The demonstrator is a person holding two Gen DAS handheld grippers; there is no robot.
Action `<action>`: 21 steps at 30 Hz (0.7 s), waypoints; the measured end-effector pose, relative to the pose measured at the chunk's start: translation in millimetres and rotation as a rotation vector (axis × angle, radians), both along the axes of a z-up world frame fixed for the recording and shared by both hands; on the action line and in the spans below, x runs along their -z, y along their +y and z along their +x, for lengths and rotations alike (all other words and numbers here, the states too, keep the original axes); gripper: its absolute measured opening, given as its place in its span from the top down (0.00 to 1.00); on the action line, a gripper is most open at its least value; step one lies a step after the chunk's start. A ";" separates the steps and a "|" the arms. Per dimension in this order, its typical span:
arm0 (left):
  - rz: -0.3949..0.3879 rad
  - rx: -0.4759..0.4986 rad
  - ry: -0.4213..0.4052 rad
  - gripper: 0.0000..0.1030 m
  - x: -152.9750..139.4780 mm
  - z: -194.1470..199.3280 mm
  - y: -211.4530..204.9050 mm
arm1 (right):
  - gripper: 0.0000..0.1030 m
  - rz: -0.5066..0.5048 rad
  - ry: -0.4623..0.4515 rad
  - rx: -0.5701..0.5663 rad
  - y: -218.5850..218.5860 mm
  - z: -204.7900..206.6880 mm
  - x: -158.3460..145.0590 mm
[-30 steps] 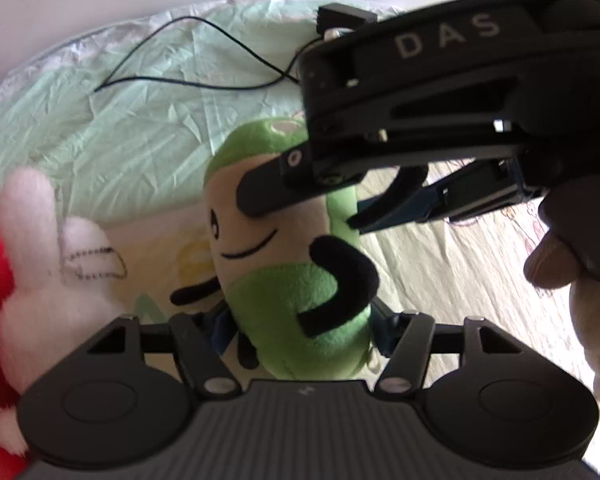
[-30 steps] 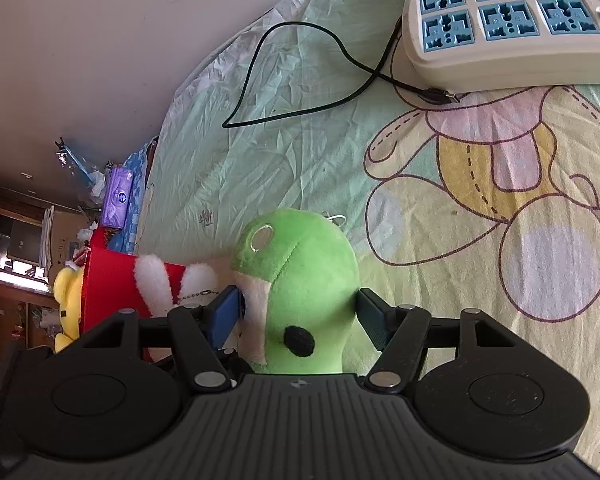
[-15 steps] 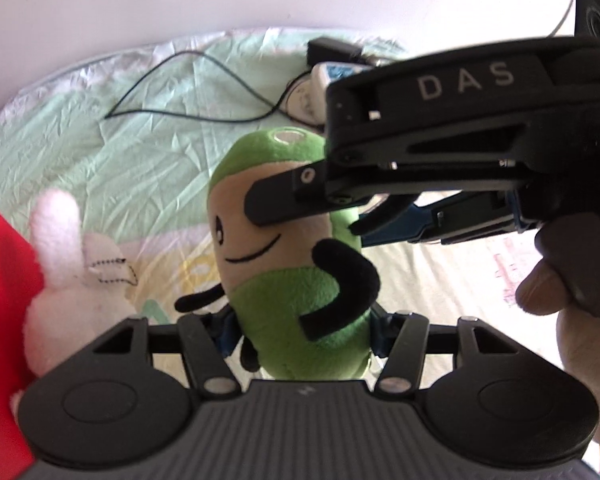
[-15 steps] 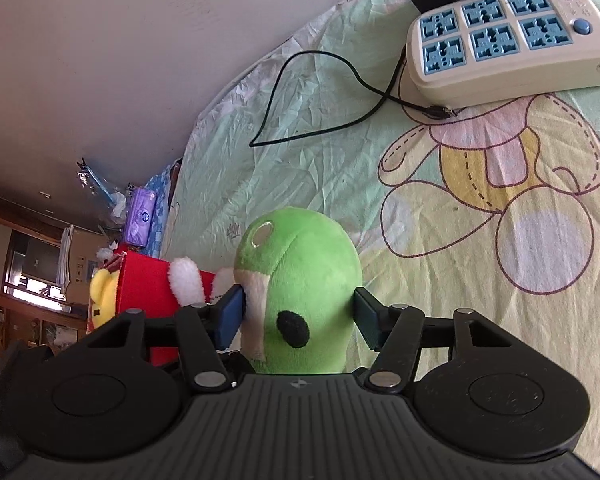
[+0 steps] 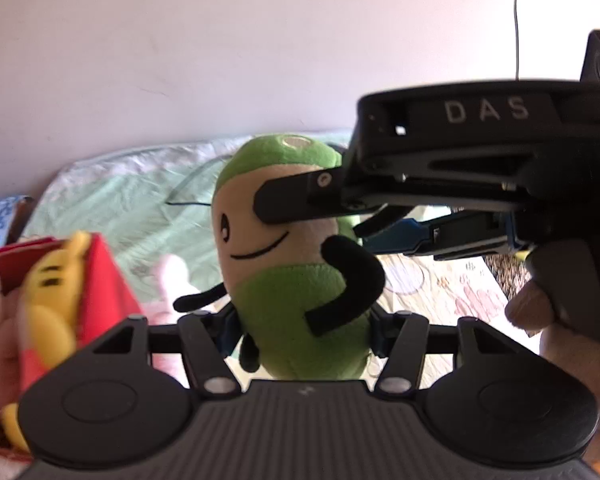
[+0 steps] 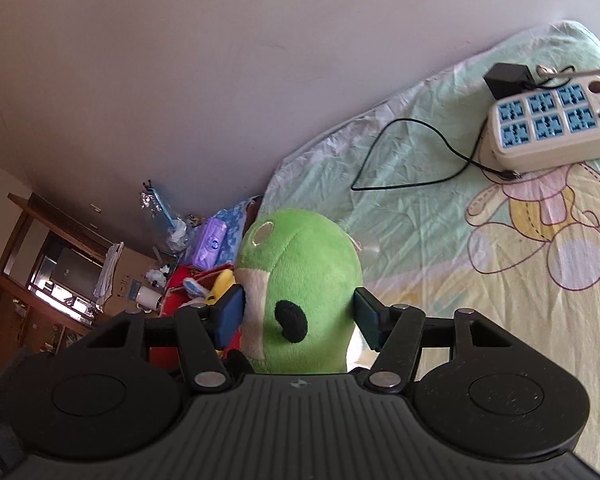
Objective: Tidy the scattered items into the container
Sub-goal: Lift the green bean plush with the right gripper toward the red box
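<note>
carrying green plush (image 5: 296, 280) | both hand-held grippers (image 5: 300, 326) (image 6: 298, 312) pinching it | going level toward red box (image 5: 108, 280), releasing together

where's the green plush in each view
Left wrist: green plush centre frame, facing the camera, held low by the left tool, right tool on its head.
Right wrist: seen from the side, lower centre.
Shared landmark: red container to its left.
</note>
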State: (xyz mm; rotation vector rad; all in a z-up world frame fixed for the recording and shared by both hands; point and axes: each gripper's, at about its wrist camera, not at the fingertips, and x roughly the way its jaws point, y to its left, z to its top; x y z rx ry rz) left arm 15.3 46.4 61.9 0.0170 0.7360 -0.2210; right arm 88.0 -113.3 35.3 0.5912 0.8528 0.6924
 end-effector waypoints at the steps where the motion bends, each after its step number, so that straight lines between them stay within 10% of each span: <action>1: -0.002 -0.009 -0.012 0.44 -4.2 -5.0 6.8 | 0.40 0.002 -0.019 -0.007 6.3 -4.6 -4.9; 21: 0.054 -0.249 -0.093 0.43 -13.5 -50.0 237.9 | 0.40 0.047 -0.113 -0.186 247.5 -43.6 -25.3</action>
